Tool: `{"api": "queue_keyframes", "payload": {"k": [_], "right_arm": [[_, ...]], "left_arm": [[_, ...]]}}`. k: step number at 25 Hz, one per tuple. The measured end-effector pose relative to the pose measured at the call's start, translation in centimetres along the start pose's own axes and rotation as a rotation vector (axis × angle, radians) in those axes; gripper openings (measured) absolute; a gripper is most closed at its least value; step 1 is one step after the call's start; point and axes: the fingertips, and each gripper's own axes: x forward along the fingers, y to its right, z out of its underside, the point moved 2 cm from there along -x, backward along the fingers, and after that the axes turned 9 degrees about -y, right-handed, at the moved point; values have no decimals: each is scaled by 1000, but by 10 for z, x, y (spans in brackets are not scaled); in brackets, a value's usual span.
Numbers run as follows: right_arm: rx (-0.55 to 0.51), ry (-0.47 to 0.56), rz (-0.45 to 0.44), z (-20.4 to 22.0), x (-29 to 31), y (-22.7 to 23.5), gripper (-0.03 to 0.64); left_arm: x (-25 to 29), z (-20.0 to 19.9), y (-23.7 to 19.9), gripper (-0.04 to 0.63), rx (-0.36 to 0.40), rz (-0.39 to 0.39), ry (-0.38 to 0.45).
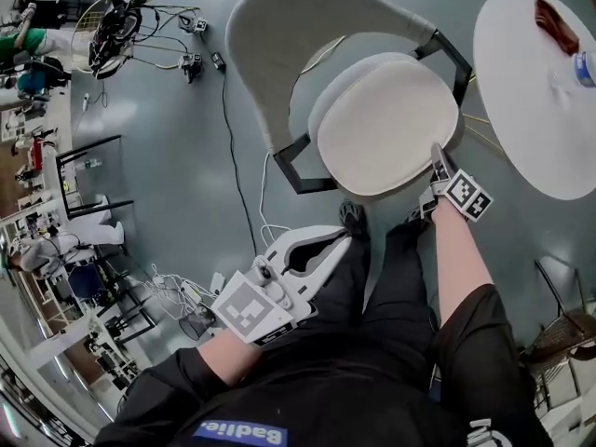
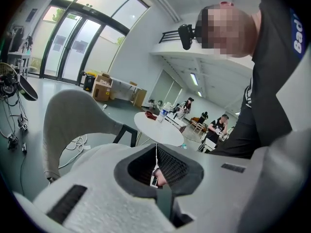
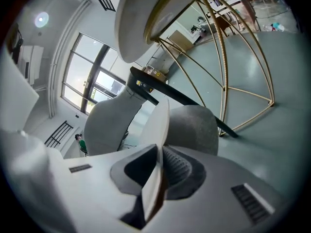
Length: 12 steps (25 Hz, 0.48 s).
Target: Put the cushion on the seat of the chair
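Cushion [image 1: 386, 128] seemingly on chair [image 1: 270, 35], grey floor [image 1: 177, 184]

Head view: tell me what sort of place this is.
Probably an open lab or workshop hall: cluttered equipment benches along the left, cables trailing over the grey floor, and, in the left gripper view, cardboard boxes by tall windows.
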Motion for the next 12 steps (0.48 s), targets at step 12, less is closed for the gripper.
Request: {"api": "queue_keyframes", "payload": {"k": [12], "right_arm": [[35,-21,38,12,12,39,67]], "left_arm": [[-5,22,5,20,-37,25,-67]]}}
